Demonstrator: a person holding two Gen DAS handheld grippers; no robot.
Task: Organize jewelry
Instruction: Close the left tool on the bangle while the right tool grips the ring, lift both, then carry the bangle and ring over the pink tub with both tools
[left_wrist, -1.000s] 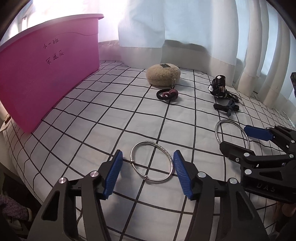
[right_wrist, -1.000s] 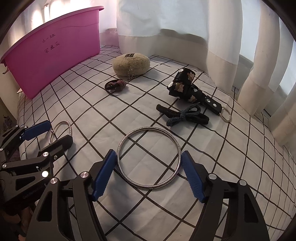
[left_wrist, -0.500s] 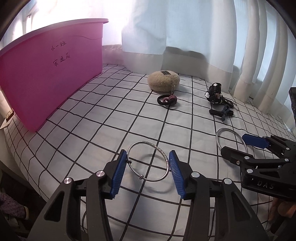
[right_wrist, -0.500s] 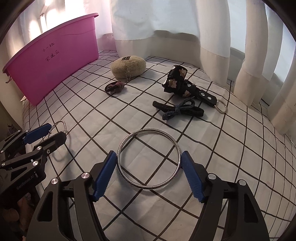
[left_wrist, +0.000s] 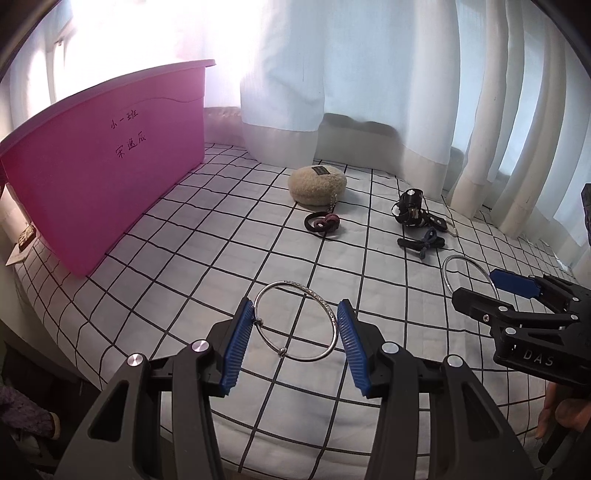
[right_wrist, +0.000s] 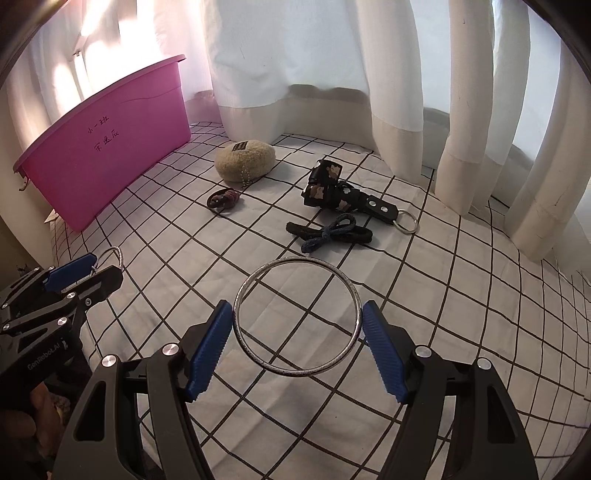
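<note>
My left gripper is shut on a thin silver bangle with small beads, its blue pads touching both sides, and holds it above the checked cloth. My right gripper is shut on a larger plain silver bangle, also lifted off the cloth. Each gripper shows in the other view: the right one with its bangle, the left one with its bangle.
A pink plastic bin stands at the back left. A beige fuzzy pouch, a dark hair tie, a black patterned key strap with a ring and a black-and-blue bow tie lie on the cloth. Curtains hang behind.
Both grippers closed on their bangles and rose, lifting them off the cloth. The view pulled back and up from the cloth.
</note>
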